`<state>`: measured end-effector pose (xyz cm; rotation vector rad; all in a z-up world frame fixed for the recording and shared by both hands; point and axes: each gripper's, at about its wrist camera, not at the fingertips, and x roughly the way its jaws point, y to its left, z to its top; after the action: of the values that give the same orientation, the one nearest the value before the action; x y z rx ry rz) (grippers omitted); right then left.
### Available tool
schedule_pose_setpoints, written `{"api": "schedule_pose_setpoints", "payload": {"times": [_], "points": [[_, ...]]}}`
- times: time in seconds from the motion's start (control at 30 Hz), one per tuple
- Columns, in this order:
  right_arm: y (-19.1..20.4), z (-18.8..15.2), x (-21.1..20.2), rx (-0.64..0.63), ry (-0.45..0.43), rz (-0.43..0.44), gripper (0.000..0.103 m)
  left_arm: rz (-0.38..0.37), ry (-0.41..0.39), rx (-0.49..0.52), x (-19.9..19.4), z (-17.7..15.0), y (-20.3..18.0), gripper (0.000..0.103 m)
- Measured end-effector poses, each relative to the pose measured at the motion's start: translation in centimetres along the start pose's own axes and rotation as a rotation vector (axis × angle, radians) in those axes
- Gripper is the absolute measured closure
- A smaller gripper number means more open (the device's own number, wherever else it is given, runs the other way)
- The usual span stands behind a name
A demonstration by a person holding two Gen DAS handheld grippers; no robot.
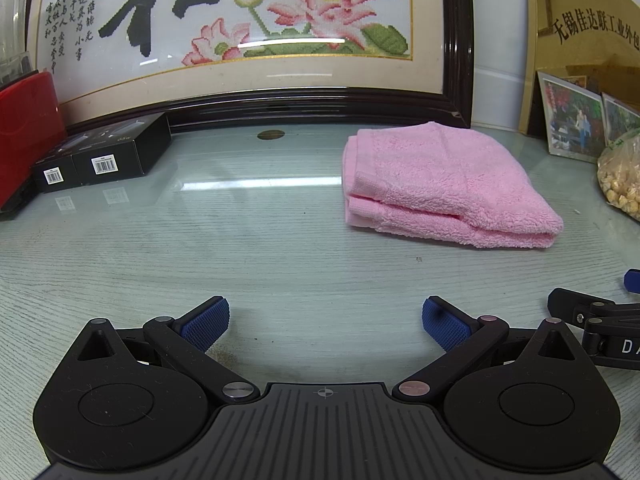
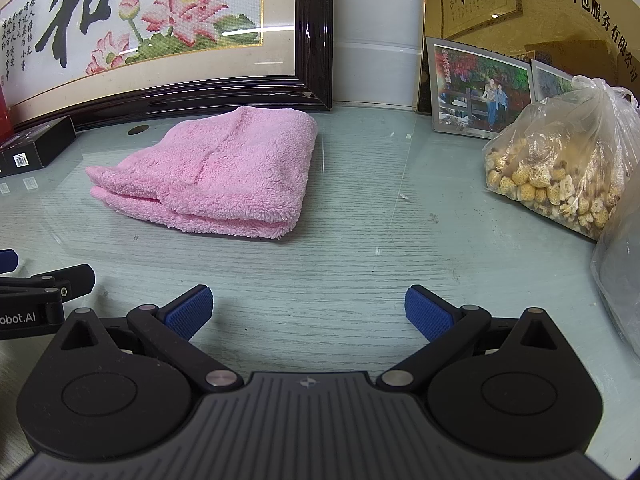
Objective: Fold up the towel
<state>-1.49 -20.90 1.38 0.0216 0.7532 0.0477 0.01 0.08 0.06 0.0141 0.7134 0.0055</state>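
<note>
pink towel (image 1: 444, 184) lies folded, seemingly in quarters; both tongs (image 1: 325, 322) (image 2: 308, 312) empty.

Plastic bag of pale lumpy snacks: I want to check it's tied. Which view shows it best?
The right wrist view: the whole plastic bag shows there, its top gathered into a knot. The left wrist view catches only a cropped sliver at its right edge.

The framed picture (image 1: 240, 32) runs off the top edge. The plastic bag (image 1: 622, 180) is cut by the right edge. Box (image 1: 106, 152) labels are too small to read.
</note>
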Motion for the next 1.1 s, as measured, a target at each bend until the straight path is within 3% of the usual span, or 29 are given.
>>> {"api": "schedule_pose_setpoints", "payload": {"times": [1.1], "points": [[-0.06, -0.03, -0.02, -0.005, 0.0, 0.006, 0.0, 0.003, -0.001, 0.003, 0.02, 0.04, -0.04, 0.0]]}}
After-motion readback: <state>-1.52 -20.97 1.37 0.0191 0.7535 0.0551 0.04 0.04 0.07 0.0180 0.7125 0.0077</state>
